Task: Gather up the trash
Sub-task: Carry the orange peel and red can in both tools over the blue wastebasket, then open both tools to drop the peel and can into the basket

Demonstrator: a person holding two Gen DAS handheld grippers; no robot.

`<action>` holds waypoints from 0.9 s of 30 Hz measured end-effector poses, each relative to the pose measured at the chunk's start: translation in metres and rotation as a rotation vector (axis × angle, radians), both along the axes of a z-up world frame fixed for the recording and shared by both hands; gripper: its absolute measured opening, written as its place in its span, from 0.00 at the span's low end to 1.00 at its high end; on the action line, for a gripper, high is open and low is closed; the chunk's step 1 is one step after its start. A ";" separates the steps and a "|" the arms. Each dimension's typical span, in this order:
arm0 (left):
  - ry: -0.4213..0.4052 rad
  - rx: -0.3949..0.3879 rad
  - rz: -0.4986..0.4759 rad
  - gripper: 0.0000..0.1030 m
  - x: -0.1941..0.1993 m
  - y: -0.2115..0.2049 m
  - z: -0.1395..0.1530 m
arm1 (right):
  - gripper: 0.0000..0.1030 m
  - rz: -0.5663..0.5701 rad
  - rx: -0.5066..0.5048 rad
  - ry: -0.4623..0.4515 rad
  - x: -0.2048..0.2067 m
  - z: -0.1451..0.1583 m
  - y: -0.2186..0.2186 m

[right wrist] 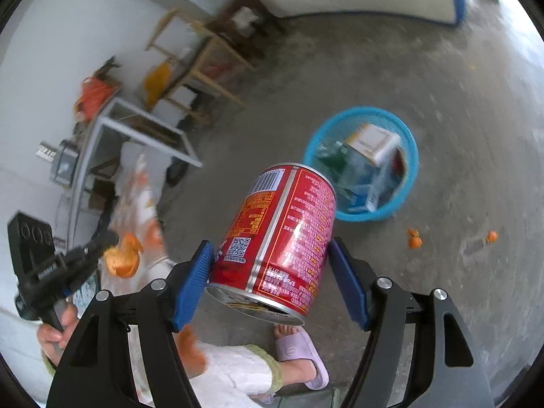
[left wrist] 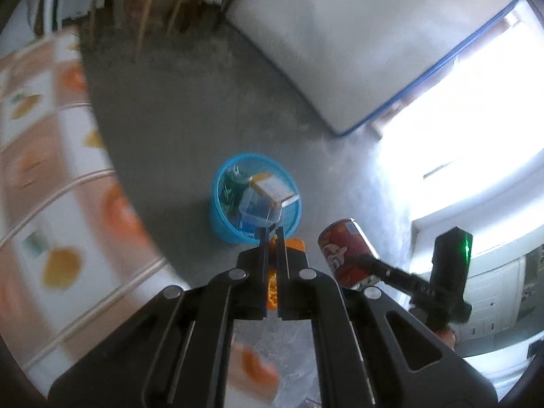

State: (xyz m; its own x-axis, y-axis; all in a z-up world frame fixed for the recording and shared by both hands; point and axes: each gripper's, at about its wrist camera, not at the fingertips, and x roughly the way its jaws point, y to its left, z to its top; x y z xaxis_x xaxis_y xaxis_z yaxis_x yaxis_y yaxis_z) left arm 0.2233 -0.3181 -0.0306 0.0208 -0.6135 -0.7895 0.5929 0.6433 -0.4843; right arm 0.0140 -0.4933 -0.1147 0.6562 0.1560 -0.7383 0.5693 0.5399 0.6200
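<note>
The right gripper (right wrist: 272, 268) clamps a red can (right wrist: 278, 238) between its blue pads; the left gripper (left wrist: 271, 238), pressed together, pinches orange peel (left wrist: 272, 285). Beyond both sets of fingertips, the blue basket (left wrist: 221, 224) stands on the floor with cartons inside, and peel scraps (right wrist: 414, 239) lie just beside it

Black right gripper (right wrist: 272, 272) with blue pads (right wrist: 193, 282) (silver screws), lilac slipper (right wrist: 302, 357).
</note>
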 end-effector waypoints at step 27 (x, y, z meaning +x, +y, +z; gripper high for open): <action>-0.193 0.074 -0.034 0.61 0.009 -0.065 0.007 | 0.67 -0.163 -0.048 0.064 0.027 -0.094 -0.086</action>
